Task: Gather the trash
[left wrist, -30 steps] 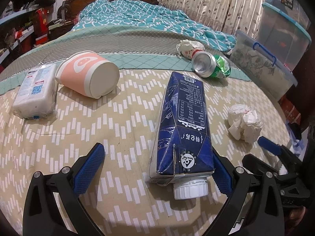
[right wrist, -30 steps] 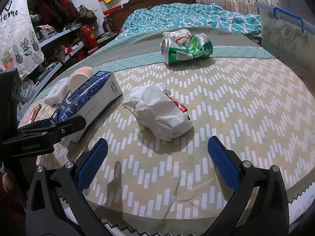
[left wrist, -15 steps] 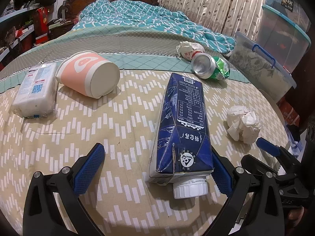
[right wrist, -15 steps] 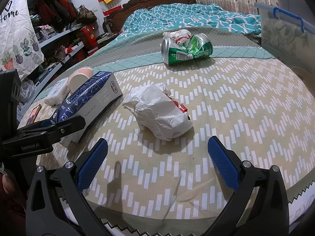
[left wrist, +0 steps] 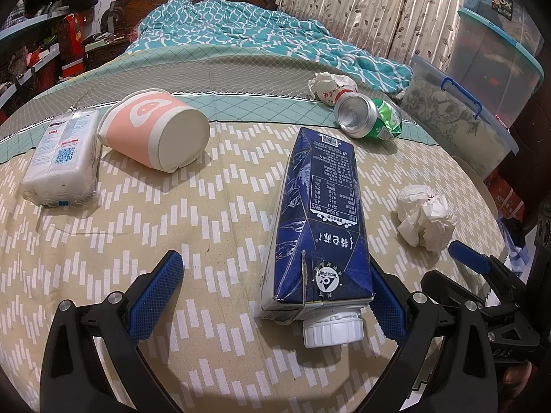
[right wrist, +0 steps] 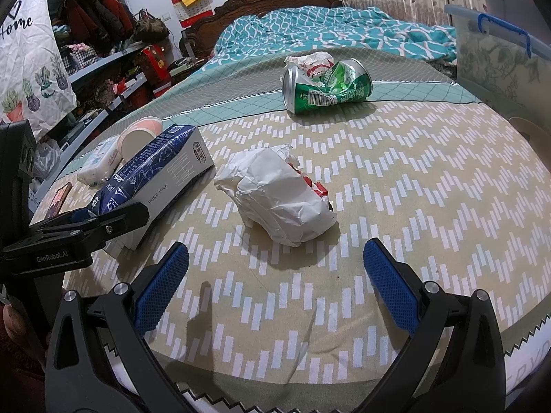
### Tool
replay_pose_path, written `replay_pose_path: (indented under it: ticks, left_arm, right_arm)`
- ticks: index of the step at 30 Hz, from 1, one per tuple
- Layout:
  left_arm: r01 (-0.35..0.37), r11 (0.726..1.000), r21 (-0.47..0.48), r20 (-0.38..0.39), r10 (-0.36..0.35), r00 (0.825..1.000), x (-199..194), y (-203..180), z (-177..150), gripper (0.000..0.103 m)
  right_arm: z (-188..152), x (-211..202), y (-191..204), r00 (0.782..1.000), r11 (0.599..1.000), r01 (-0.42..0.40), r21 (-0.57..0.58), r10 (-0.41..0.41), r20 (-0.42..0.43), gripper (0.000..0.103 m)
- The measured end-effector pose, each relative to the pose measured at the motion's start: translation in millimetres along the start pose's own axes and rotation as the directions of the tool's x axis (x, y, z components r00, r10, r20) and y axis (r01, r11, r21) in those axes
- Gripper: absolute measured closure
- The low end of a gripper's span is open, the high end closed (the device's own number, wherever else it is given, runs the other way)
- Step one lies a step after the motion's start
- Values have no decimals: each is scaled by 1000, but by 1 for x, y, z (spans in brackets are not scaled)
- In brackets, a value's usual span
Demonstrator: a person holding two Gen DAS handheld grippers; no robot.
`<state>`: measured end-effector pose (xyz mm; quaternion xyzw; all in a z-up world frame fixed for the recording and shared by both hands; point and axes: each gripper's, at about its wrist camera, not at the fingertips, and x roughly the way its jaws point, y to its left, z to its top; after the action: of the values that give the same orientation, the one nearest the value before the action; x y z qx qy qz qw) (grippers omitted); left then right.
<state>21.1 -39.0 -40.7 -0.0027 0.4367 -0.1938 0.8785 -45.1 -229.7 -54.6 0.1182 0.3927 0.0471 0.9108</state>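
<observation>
On the tablecloth (left wrist: 213, 247), left gripper (left wrist: 272, 296) gapes around milk carton (left wrist: 320, 220); closing comes next; right gripper (right wrist: 275, 282) spread, empty.

Both grippers sit low, side by side: the left gripper (left wrist: 272, 296) and right gripper (right wrist: 275, 285) hold their blue fingers (right wrist: 162, 287) spread wide.

Surface: we see a round table (left wrist: 224, 351) under a chevron cloth.
On it: milk carton (left wrist: 320, 216), crushed green can (right wrist: 325, 91), paper cup (left wrist: 155, 129), tissue pack (left wrist: 62, 161), crumpled wrappers (right wrist: 279, 194).
</observation>
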Motion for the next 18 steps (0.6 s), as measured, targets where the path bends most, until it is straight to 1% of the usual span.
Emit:
replay_pose_path:
  ticks: [18]
  left_arm:
    - [0,1000,0,1,0,1000,0,0,0,8]
  right_arm:
    - [-1,0,1,1000,1000,2,-1,-2,1,3]
